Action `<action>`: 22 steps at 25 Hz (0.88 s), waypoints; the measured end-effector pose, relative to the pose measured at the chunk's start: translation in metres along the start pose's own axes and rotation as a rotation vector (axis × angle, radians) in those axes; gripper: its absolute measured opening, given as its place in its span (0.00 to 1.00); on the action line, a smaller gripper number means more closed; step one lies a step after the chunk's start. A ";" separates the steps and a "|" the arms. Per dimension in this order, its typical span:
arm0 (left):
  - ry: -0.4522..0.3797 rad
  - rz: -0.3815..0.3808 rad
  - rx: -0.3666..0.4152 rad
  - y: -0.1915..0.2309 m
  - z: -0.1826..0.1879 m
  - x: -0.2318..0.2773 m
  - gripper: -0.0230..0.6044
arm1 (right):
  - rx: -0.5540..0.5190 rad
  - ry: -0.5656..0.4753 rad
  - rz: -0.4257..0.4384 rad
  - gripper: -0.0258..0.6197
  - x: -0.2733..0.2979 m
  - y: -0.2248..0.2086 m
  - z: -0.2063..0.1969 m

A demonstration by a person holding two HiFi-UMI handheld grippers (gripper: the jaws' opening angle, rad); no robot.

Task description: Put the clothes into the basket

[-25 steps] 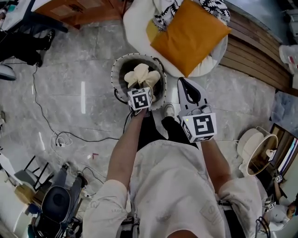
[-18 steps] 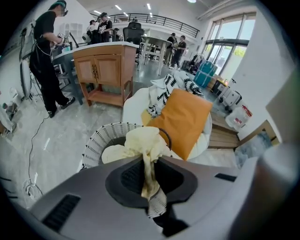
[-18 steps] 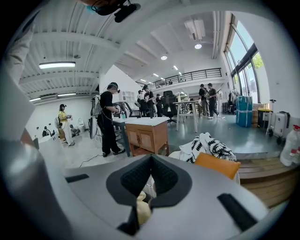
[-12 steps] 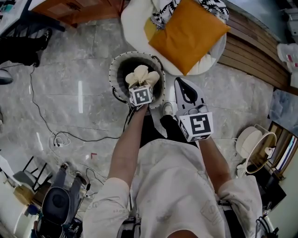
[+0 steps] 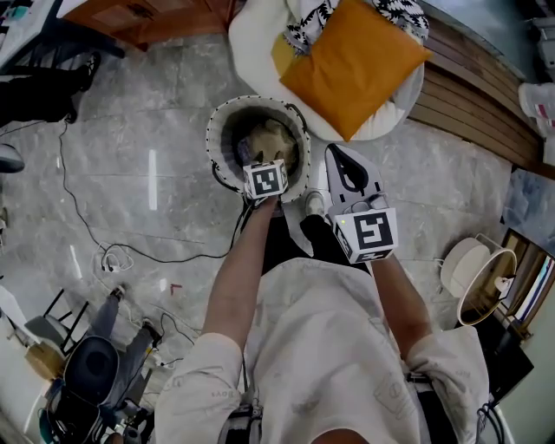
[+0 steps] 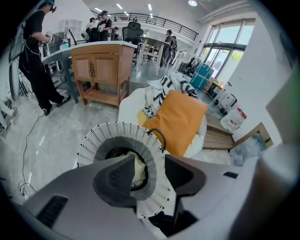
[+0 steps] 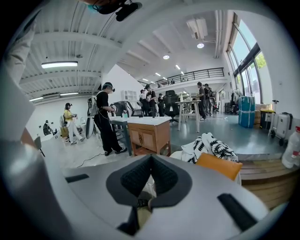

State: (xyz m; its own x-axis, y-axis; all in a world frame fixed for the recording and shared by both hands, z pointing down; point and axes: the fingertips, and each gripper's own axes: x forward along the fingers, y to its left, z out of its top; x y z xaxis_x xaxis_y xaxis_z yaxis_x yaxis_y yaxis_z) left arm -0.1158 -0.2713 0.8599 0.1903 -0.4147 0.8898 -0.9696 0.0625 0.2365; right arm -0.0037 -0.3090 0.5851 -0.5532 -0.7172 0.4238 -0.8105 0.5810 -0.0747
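The cream cloth (image 5: 267, 139) lay as a crumpled bundle at the bottom of the basket (image 5: 217, 121), below the rim, and I could see no clear long axis on it. Straight above it hung the left gripper (image 6: 155, 172), pointing steeply down into the opening. Its jaws had just been opening and stood wide apart. In the left gripper view the cloth showed in the gap between them, but far under the pads, so they pressed on nothing. I judged this piece as delivered.

The right gripper (image 7: 150, 158) waited beside the basket, on its right side in the head view. Its tips were closed together, and I saw no cloth in them.

Beyond the basket there was a white beanbag (image 5: 251, 39) with an orange cushion (image 5: 354, 62) on it. A black-and-white patterned garment (image 5: 309, 24) lay behind the top edge of the cushion. It stretched from left to right across the head view, partly hidden by the cushion. If this was the next piece, it lay forward of both grippers, on the far side of the basket. The right gripper looked slightly nearer to it and already pointed that way, so I would reach with that one, crossing the garment's length.
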 end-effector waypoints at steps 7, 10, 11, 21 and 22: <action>-0.035 -0.006 -0.034 0.000 -0.025 -0.023 0.35 | -0.004 -0.015 0.022 0.02 -0.004 0.003 0.002; -0.076 -0.006 -0.061 -0.007 -0.037 -0.042 0.35 | -0.014 -0.026 0.030 0.02 -0.016 0.003 0.003; -0.093 -0.006 -0.064 -0.009 -0.041 -0.050 0.35 | -0.020 -0.031 0.034 0.02 -0.021 0.004 0.003; -0.324 -0.043 -0.003 -0.039 -0.011 -0.136 0.34 | -0.075 -0.100 0.025 0.02 -0.043 -0.009 0.036; -0.350 -0.055 0.007 -0.044 -0.007 -0.147 0.34 | -0.084 -0.109 0.025 0.02 -0.048 -0.009 0.040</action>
State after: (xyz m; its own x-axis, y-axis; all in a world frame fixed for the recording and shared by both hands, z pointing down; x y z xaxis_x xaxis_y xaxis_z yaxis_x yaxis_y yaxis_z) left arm -0.0999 -0.2065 0.7215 0.1790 -0.7036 0.6877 -0.9606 0.0260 0.2766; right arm 0.0226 -0.2954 0.5297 -0.5941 -0.7374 0.3214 -0.7800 0.6257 -0.0061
